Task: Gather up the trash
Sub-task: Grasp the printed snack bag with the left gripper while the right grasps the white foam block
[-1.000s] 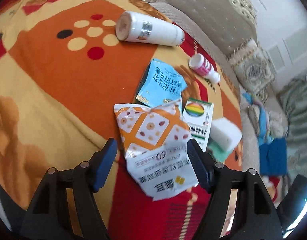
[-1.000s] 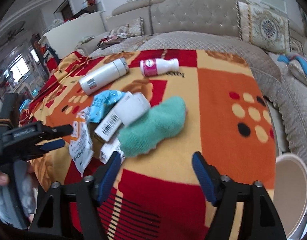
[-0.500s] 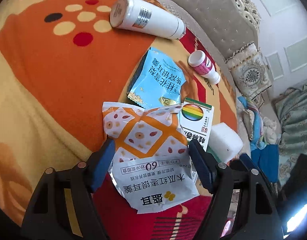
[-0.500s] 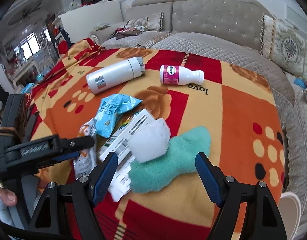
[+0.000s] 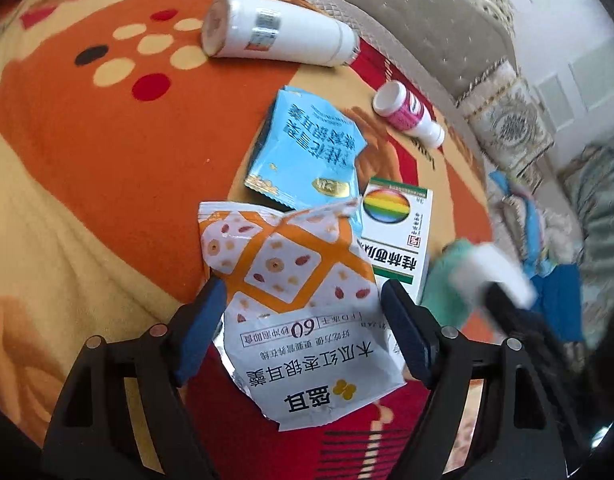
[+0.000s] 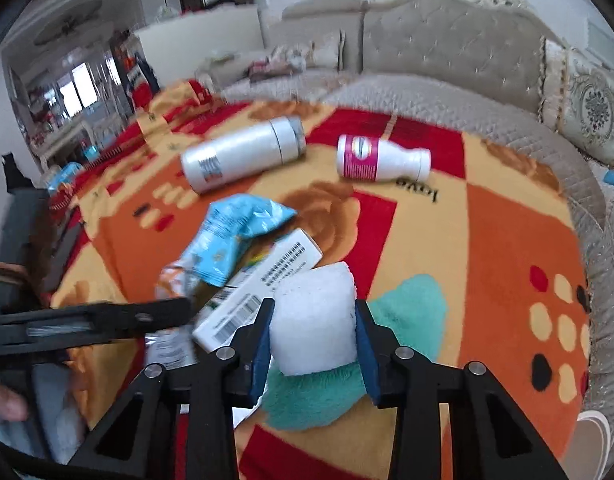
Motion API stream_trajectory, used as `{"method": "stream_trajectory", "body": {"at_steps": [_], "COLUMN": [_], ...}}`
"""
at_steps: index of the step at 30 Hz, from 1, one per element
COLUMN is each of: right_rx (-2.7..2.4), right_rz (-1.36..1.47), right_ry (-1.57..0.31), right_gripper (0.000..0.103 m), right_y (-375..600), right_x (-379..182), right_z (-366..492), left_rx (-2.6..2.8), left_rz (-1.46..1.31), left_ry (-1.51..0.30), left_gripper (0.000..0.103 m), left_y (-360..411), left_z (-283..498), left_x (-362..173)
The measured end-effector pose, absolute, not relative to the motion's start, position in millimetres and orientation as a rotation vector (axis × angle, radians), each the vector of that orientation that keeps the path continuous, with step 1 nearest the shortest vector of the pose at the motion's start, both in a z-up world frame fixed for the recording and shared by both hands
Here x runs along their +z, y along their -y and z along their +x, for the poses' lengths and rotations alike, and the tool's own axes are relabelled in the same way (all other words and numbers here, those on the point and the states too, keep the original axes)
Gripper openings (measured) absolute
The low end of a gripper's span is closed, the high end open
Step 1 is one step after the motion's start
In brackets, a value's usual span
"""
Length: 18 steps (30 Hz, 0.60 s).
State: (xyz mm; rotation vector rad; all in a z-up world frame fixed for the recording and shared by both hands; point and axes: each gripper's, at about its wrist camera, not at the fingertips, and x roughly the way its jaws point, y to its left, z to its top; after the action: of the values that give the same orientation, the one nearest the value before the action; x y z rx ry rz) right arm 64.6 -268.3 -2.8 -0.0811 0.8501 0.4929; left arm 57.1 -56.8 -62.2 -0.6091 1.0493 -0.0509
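An orange-and-white snack wrapper [image 5: 303, 300] lies flat on the blanket. My left gripper [image 5: 303, 294] straddles it; its jaws are opening and the pads stand clear of the wrapper's edges. My right gripper [image 6: 313, 312] is closing on a white foam block [image 6: 313, 320], and both pads touch its sides. The block rests on a teal fluffy cloth [image 6: 407, 320]. In the left wrist view the same white block [image 5: 491, 272] shows blurred at the right. A blue wrapper [image 5: 307, 152] and a rainbow-printed box [image 5: 399, 232] lie just beyond the orange wrapper.
A white flask [image 6: 243, 152] and a small pink-labelled bottle [image 6: 379, 158] lie on their sides farther back on the orange-red blanket [image 6: 487, 240]. A beige sofa back [image 6: 447, 52] rises behind. A pale round rim [image 6: 595, 432] shows at the lower right, off the blanket's edge.
My right gripper moved in over the white block and its jaws narrowed onto it. My left gripper came lower and closer, so the orange wrapper now sits between its fingers.
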Motion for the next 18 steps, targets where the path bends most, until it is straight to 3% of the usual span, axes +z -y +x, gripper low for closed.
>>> {"method": "stream_trajectory", "body": {"at_steps": [6, 13, 14, 18], "right_rx": [0.476, 0.449, 0.446, 0.432], "right_rz": [0.008, 0.072, 0.074, 0.084], "right_ry": [-0.798, -0.771, -0.769, -0.768], "right_gripper": [0.036, 0.036, 0.036, 0.036], "right_y": [301.4, 326.6, 328.4, 331.2], "right_x": [16.2, 23.3, 24.1, 23.8], "right_z": [25.0, -5.1, -7.9, -15.5], "left_rx": [-0.060, -0.166, -0.176, -0.202], "left_rz": [-0.582, -0.471, -0.449, -0.427], "left_ry": [-1.031, -0.967, -0.953, -0.957], "left_gripper": [0.080, 0.023, 0.019, 0.018], "left_y": [61.6, 69.5, 71.3, 71.1], "left_z": [53.9, 33.8, 30.2, 27.8], "left_x": [-64.7, -36.8, -31.4, -28.2]}}
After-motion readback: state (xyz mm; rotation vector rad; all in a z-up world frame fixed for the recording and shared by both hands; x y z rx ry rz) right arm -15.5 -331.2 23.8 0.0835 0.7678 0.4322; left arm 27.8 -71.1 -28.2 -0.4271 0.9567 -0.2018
